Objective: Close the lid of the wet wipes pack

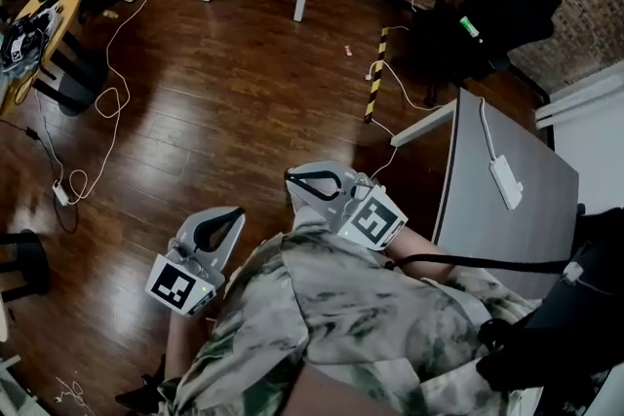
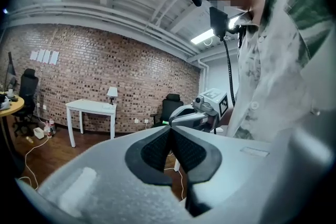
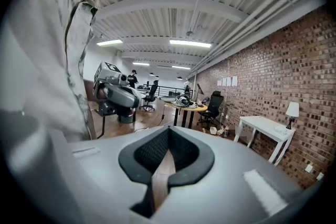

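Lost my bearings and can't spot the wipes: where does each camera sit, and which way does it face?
Head view: on the head, facing down at wood floor; shirt, left gripper, right gripper show.
Left gripper view: on left gripper, along shut fingers towards brick wall; shirt at right.
Right gripper view: on right gripper, along shut fingers across the room; shirt at left.
Shared: both gripper views show the white table.

Grey left gripper (image 1: pixel 232 219), marbled green-white shirt (image 1: pixel 370 326) (perhaps camouflage), reddish-brown floor (image 1: pixel 224 112).

Open wood floor (image 1: pixel 224 112) ahead; grey table (image 1: pixel 470 209) stands at right.
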`<move>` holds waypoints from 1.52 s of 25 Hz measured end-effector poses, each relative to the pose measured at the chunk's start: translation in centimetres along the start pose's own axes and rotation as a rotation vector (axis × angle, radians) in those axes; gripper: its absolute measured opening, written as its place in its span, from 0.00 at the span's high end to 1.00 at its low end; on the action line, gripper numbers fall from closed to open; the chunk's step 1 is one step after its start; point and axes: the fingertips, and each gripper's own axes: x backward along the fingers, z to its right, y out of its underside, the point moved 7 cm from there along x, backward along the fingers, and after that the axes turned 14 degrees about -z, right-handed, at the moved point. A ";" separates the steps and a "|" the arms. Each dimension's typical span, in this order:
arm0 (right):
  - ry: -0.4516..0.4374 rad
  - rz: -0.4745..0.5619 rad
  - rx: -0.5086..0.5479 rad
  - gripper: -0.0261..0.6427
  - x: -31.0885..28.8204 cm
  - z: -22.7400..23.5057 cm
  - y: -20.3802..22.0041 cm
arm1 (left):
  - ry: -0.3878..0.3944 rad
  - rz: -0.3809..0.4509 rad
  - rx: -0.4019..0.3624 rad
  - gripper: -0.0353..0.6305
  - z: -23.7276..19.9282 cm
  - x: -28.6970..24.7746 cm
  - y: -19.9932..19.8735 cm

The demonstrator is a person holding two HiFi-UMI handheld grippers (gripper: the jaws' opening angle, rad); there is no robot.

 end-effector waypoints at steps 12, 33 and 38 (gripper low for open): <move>0.032 0.022 0.025 0.95 -0.2 20.4 3.1 | -0.028 -0.064 0.001 0.95 -10.5 -13.9 -9.0; 0.184 -0.045 -0.036 0.95 -1.1 33.8 6.8 | 0.193 -0.082 -0.128 0.95 -21.2 -28.4 -16.1; 0.230 -0.064 -0.059 0.95 -3.3 38.4 5.9 | 0.244 -0.053 -0.149 0.95 -26.8 -31.4 -18.4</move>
